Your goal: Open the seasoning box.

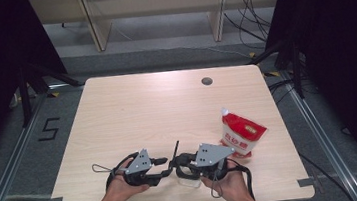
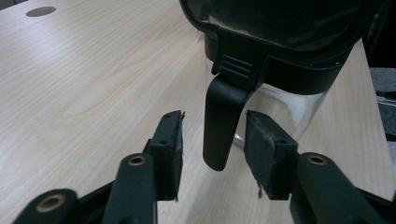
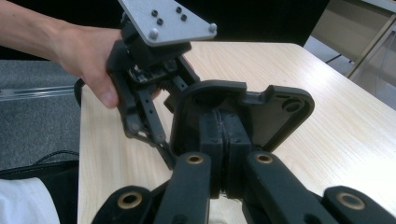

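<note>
A clear container (image 1: 189,180) with a black lid (image 1: 182,159) stands near the table's front edge between my two grippers. In the left gripper view a black latch tab (image 2: 223,121) hangs down from the lid (image 2: 280,42) over the clear wall (image 2: 289,112). My left gripper (image 2: 212,140) has a jaw on each side of that tab, with a gap showing on both sides. My right gripper (image 3: 224,126) is shut on the black lid (image 3: 275,112), pads pressed together at its edge. In the high view the left gripper (image 1: 166,167) and right gripper (image 1: 180,161) meet at the container from either side.
A red and white pouch (image 1: 243,134) with a white spout lies to the right of the container. The wooden table (image 1: 142,109) has a round cable hole (image 1: 207,81) near its far edge. A hand (image 3: 88,56) holds the left gripper close to the lid.
</note>
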### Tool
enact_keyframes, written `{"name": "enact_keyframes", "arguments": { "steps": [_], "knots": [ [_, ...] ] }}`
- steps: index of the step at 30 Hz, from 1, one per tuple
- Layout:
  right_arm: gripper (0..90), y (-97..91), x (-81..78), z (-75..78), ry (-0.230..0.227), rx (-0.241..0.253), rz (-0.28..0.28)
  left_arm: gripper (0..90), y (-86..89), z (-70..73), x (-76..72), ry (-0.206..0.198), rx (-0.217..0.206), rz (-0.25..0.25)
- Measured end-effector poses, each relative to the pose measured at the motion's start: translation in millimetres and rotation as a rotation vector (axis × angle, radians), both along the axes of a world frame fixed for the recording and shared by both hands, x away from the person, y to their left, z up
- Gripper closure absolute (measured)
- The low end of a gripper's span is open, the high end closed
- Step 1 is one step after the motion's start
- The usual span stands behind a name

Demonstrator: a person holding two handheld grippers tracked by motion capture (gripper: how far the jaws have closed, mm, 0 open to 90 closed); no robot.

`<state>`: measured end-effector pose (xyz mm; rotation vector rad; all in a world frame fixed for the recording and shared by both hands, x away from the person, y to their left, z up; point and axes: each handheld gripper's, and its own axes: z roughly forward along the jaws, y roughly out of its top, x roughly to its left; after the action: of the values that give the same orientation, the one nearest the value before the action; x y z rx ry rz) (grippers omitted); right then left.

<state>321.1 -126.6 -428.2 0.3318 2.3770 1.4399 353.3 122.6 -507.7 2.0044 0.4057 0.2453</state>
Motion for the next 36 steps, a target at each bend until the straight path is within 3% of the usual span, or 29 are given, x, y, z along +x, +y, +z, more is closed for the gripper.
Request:
{"name": "enact_keyframes", "arguments": {
  "steps": [4, 5, 11, 12, 13, 14, 16, 18, 20, 36],
  "knots": [
    [90.0, 0.6, -0.4, 0.2, 0.000, -0.002, 0.003, 64.5, -3.8, -1.5, -1.8, -0.014, -0.011, -0.049],
    [90.0, 0.6, -0.2, 0.2, 0.000, -0.001, 0.003, 64.9, -4.1, -1.7, -2.4, -0.032, -0.004, -0.044],
    [90.0, 0.2, 1.4, 0.9, -0.005, 0.002, 0.000, 73.1, -1.9, -1.6, -4.0, -0.038, -0.007, -0.054],
    [90.0, 0.4, 1.1, 1.0, -0.002, 0.004, -0.001, 73.4, -0.9, -0.3, -3.5, -0.051, 0.015, -0.065],
    [90.0, 0.6, 1.1, 1.0, -0.003, 0.005, 0.002, 73.5, -2.1, -1.3, -5.4, -0.046, -0.002, -0.053],
    [90.0, 0.8, 0.3, 1.0, 0.005, 0.001, -0.001, 73.6, -1.2, -0.6, -5.4, -0.048, 0.015, -0.062],
    [90.0, 1.2, 0.3, 0.9, 0.001, 0.004, -0.002, 73.7, -2.8, -0.7, -7.3, -0.034, 0.004, -0.070],
    [90.0, 1.3, 0.5, 1.2, 0.002, 0.003, -0.002, 73.7, -3.2, -0.4, -8.2, -0.050, 0.016, -0.063],
    [90.0, 2.0, 0.9, 1.9, 0.001, 0.001, -0.005, 73.7, -4.1, -0.7, -9.4, -0.040, 0.003, -0.064],
    [90.0, 14.3, 2.1, 2.9, 0.003, -0.005, 0.011, 73.8, -1.4, -0.2, -15.7, -0.028, 0.017, -0.045]
  ]
}}
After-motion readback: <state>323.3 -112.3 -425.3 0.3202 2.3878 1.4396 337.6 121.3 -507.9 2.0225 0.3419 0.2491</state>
